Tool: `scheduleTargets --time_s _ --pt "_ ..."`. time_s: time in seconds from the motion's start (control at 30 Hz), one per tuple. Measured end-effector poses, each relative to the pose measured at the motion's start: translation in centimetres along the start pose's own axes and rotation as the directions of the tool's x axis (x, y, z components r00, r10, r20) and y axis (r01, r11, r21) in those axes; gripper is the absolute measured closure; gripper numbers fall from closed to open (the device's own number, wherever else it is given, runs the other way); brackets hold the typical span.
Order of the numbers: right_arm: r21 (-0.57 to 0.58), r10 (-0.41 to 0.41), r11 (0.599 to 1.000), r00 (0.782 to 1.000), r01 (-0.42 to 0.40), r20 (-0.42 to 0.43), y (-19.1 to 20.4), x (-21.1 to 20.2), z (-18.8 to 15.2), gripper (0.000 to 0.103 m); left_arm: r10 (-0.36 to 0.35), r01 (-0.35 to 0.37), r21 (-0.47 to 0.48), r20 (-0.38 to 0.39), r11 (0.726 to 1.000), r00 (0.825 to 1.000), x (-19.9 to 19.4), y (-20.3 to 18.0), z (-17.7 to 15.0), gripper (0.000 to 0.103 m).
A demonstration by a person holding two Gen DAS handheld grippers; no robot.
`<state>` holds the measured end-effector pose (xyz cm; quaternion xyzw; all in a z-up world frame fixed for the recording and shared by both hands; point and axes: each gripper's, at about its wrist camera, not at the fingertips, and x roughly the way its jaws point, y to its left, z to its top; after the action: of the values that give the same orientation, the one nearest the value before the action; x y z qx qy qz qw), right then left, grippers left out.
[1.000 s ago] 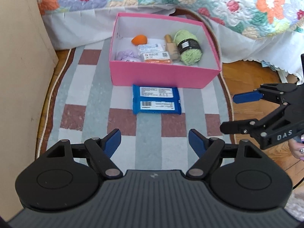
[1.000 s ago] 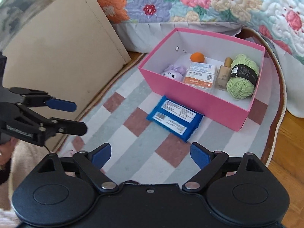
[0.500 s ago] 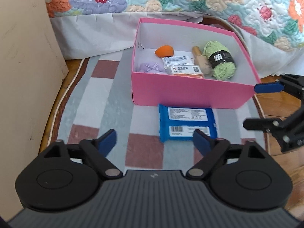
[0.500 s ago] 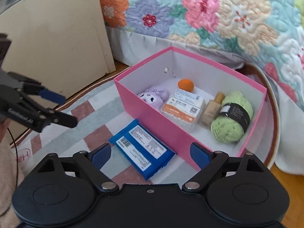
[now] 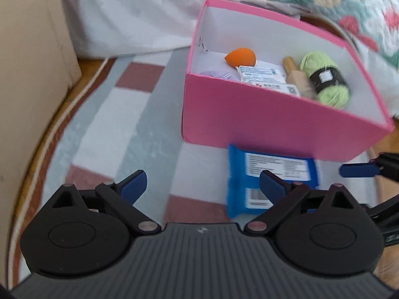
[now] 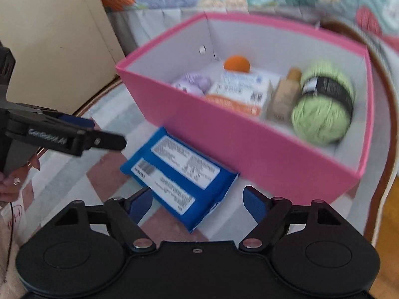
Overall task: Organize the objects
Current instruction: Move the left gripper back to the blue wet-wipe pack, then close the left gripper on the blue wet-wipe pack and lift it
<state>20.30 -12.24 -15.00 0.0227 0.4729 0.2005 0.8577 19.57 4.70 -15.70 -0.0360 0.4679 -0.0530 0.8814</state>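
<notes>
1. Blue wipes packet [image 6: 180, 177] lies flat on the striped rug [image 5: 104, 129], touching the pink box [image 6: 249, 147] front.
2. Left gripper [image 5: 202, 184] is spread, just widening, empty.
3. Right gripper [image 6: 197, 200] (narrowing) is unclenched over the packet's near corner.

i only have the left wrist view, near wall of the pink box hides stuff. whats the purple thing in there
Observer: From the right wrist view the purple thing looks like a small soft toy, too blurred to say more. It lies by the near wall of the pink box, left of a white and orange packet.
Operator: is the blue pack touching the box
Observer: Yes, the far edge of the blue pack lies against the near wall of the box.
Operator: right gripper holding anything
Observer: No. The right gripper is open and empty above the pack's near end, and its jaws have just been closing.
</notes>
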Motion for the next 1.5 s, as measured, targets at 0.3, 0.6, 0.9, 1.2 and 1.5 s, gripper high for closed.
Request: scheduleTargets --time_s 0.3,0.6,0.9,1.2,1.5 --pt "0.169 0.003 0.986 1.000 0.001 -0.025 -1.0 2.0 -1.7 0.028 -0.102 0.102 -0.004 0.047 0.995 0.994 0.9 0.5 0.0 0.008" --pt "0.316 0.076 0.945 0.997 -0.080 0.025 -1.3 2.2 -2.1 0.029 -0.215 0.215 -0.085 0.015 0.973 0.977 3.6 0.9 -1.1 0.014" --pt "0.279 0.025 0.960 1.000 -0.029 0.018 -0.6 2.5 -2.0 0.060 -0.299 0.297 -0.074 -0.021 0.952 0.954 3.4 -1.0 -1.7 0.063" --pt "0.233 -0.001 0.973 1.000 -0.001 0.007 0.1 2.0 -2.3 0.062 -0.304 0.296 -0.118 -0.060 0.948 0.951 2.6 -1.7 -2.3 0.065" --pt "0.189 0.044 0.981 0.999 -0.039 -0.023 1.0 -1.0 -2.6 0.048 -0.339 0.326 -0.129 -0.104 0.937 0.935 -0.5 -2.6 -2.9 0.065"
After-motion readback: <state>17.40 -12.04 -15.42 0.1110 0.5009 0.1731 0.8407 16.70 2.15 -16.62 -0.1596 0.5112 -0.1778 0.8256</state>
